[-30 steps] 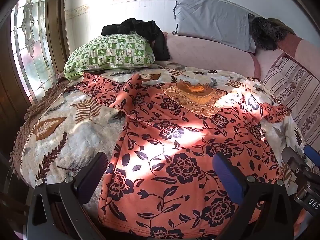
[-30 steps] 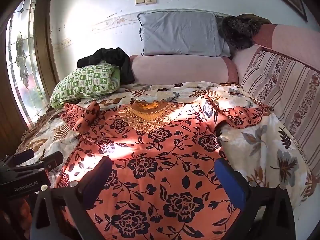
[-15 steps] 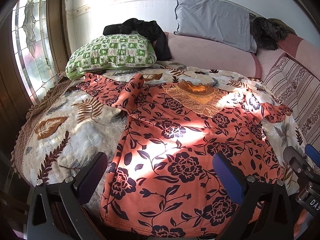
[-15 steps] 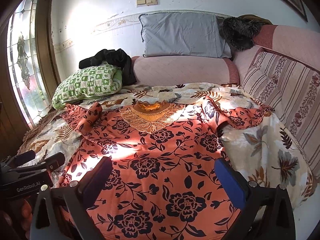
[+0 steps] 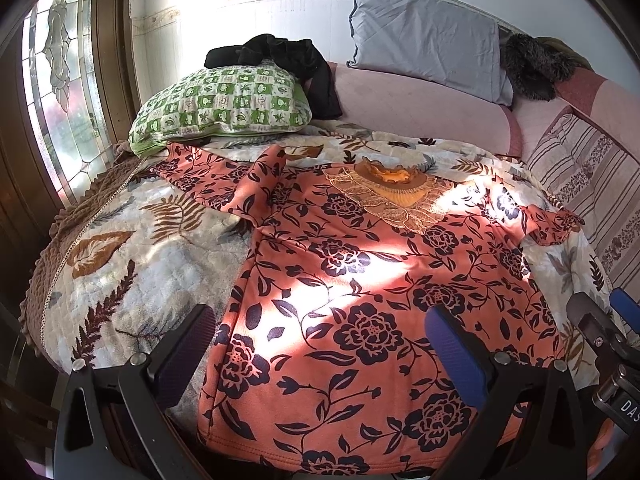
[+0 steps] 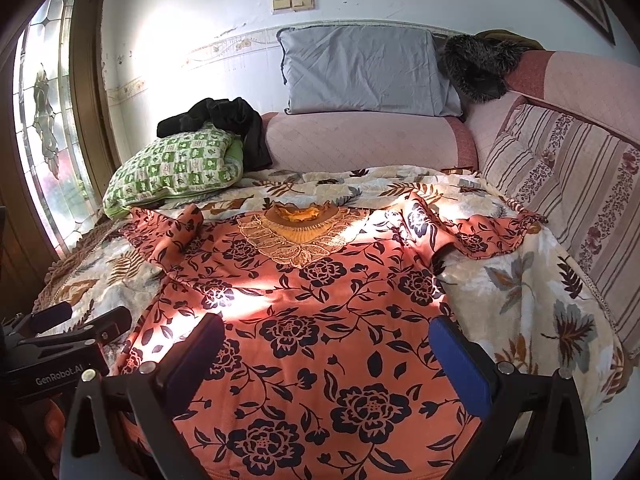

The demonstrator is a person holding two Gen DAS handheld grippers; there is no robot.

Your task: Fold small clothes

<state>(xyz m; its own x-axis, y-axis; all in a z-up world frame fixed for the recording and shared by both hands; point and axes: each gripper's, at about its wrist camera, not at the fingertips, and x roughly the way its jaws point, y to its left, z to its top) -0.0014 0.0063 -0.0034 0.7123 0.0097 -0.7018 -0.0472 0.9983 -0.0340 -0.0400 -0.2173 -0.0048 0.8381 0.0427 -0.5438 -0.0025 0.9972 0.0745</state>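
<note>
Left gripper point(image 5: 320, 344), bottom of frame: fingers spread wide, holding nothing, poised above the hem. Right gripper point(image 6: 332, 352), bottom of frame: likewise spread, nothing held. Orange floral top point(image 5: 372, 280) lies flat, frame centre, on the leaf-print blanket point(image 5: 120, 264), sleeves out to either side. Green checked pillow point(image 5: 224, 108) upper left; grey pillow point(image 6: 364, 72) top centre against the wall.

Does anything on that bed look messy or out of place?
Mostly tidy. The orange floral top lies flat, but its left sleeve is bunched and doubled over, not spread out. A black garment is slung over the green checked pillow.
</note>
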